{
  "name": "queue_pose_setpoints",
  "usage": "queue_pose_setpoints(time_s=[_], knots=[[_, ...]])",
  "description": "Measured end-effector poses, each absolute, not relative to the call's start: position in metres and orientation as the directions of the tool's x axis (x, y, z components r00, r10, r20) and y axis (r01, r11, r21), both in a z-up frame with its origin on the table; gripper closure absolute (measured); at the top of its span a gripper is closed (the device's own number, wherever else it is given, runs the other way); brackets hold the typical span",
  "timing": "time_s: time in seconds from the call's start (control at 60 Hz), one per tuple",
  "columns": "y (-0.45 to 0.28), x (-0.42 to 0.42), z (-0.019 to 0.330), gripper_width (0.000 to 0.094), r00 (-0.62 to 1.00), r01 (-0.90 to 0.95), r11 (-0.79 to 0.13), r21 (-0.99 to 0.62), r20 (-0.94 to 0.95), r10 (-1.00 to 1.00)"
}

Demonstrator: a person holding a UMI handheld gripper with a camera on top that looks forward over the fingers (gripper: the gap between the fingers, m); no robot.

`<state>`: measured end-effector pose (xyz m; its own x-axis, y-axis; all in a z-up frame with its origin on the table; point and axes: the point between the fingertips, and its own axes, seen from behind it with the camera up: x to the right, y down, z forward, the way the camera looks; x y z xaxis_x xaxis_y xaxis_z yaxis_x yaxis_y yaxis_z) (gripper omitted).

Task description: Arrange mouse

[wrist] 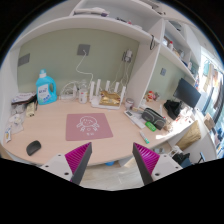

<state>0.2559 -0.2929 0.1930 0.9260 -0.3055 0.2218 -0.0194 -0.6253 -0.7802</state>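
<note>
A small dark mouse (34,147) lies on the wooden desk (55,125), to the left of my fingers and apart from them. A pink mouse mat (88,126) with a pale drawing lies flat on the desk ahead of my fingers. My gripper (112,160) is held above the desk's near edge, open and empty, with its two magenta pads (76,160) wide apart. Nothing stands between them.
A blue bottle (45,88) stands at the back left. A white rack (108,96) stands at the back by the wall. Green and dark items (152,120) crowd the desk's right side, with a monitor (187,93) beyond. Shelves (120,25) hang above.
</note>
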Motion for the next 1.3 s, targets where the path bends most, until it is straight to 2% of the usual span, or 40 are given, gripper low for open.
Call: queue_pose_setpoints(time_s=[0.167, 0.267, 0.45, 0.733, 0.85, 1.05, 1.3], knots=[[-0.311, 0.234, 0.173, 0.0089, 0.913, -0.025, -0.645, -0.764, 0.245, -0.326], [-0.328, 0.180, 0.148, 0.0088, 0.913, -0.042, -0.654, -0.755, 0.236, -0.331], [-0.330, 0.066, 0.105, 0.0086, 0.957, -0.098, -0.653, -0.751, 0.109, -0.269], [-0.267, -0.088, 0.039, 0.0086, 0.997, -0.057, -0.634, -0.771, -0.006, -0.083], [-0.232, -0.109, 0.021, 0.0088, 0.998, -0.047, -0.618, -0.785, -0.015, -0.057], [-0.193, -0.114, -0.010, 0.0095, 0.996, -0.072, -0.642, -0.763, -0.023, -0.084], [-0.155, -0.120, -0.013, 0.0213, 0.997, -0.053, -0.630, -0.775, -0.007, -0.075]])
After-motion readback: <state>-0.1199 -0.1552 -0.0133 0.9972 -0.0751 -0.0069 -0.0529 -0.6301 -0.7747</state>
